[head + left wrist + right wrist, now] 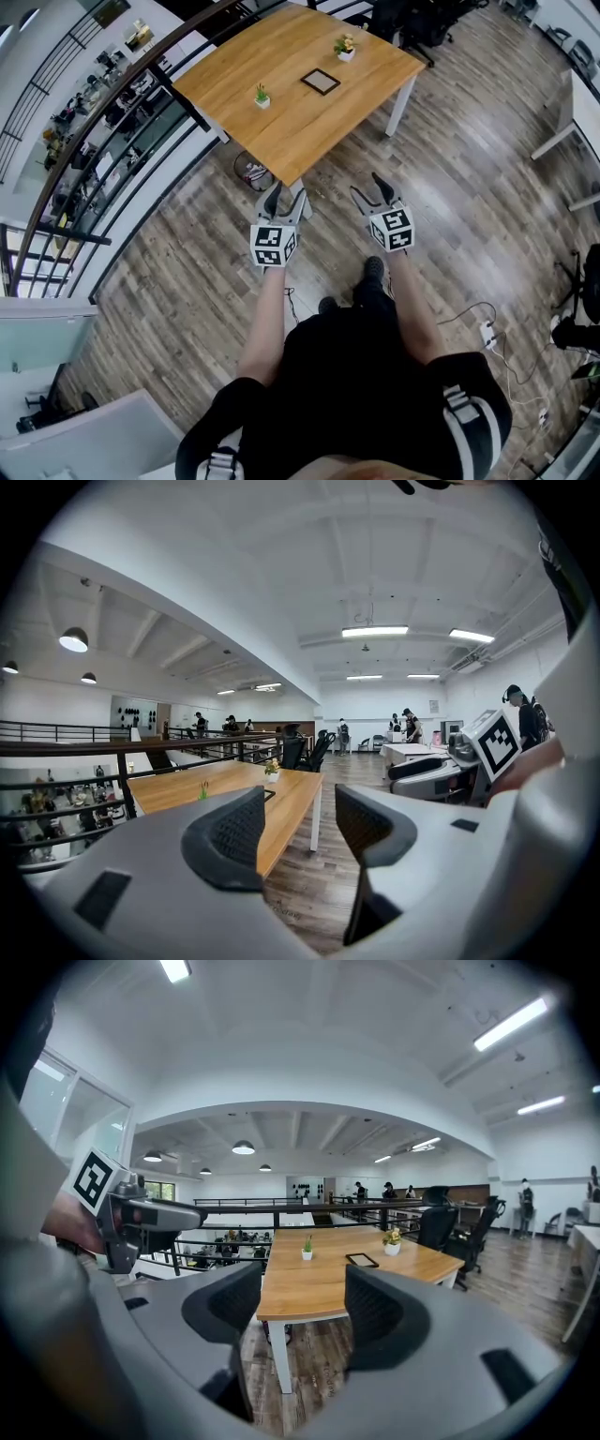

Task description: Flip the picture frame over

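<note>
A: Where is the picture frame point(321, 82)?

B: In the upper middle of the head view. It lies flat on the wooden table point(281, 131), between two small pots and touching neither. It is a dark rectangle with a thin rim. Whether the front or the back faces up, I can't tell at this size.

A: And the pots?

B: A green plant point(262, 96) sits to the frame's left. A pot of yellow flowers point(346, 49) sits to its upper right, near the table's far edge.

A: The tools?

B: Both are in the middle of the head view, over the plank floor point(450, 178), below the table's near corner and well apart from the frame. The left gripper point(287, 194) has its jaws spread wide with only air between the pads. The right gripper point(367, 187) is the same, wide and empty. The right gripper view shows the frame point(362, 1260) far off, above the right jaw.

A: Around the table?

B: A dark railing point(141, 103) runs along its left side, and black office chairs point(422, 23) stand at the top right.
</note>
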The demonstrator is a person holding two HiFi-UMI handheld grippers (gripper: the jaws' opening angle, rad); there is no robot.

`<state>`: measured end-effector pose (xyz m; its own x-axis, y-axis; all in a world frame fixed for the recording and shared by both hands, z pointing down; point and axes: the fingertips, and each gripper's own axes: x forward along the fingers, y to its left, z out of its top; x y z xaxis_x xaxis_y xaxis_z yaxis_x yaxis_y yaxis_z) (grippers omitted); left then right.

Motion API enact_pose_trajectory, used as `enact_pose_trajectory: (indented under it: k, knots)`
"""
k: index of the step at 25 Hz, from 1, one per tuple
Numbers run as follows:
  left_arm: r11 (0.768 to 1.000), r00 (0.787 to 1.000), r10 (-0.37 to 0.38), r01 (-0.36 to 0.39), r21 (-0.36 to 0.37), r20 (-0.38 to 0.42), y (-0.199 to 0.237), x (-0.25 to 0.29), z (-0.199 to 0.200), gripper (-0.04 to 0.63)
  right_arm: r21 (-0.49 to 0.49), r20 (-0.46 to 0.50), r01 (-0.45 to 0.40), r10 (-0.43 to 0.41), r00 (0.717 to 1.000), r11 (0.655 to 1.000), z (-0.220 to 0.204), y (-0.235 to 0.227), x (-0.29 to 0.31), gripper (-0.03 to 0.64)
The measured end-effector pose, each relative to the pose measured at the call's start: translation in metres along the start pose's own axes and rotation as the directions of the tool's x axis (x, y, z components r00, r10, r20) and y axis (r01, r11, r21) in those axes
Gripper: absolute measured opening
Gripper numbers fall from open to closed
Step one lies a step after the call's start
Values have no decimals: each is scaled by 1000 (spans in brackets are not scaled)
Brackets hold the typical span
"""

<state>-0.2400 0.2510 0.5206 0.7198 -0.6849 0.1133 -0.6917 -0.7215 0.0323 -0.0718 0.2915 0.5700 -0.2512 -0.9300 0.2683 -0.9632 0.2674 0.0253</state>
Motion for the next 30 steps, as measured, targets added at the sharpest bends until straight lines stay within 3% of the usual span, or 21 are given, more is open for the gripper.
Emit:
enact_pose_trajectory:
  k: [11,30]
  knots:
    - [1000,1000,30,-30,-9,-5,-5,57,9,252,3,13,-43,43,999,999,11,-55,30,305]
    - [987,986,160,-161,-21,-36,-32,151,15,252,-13,3,-161,162,987,987,20,-165,70,304]
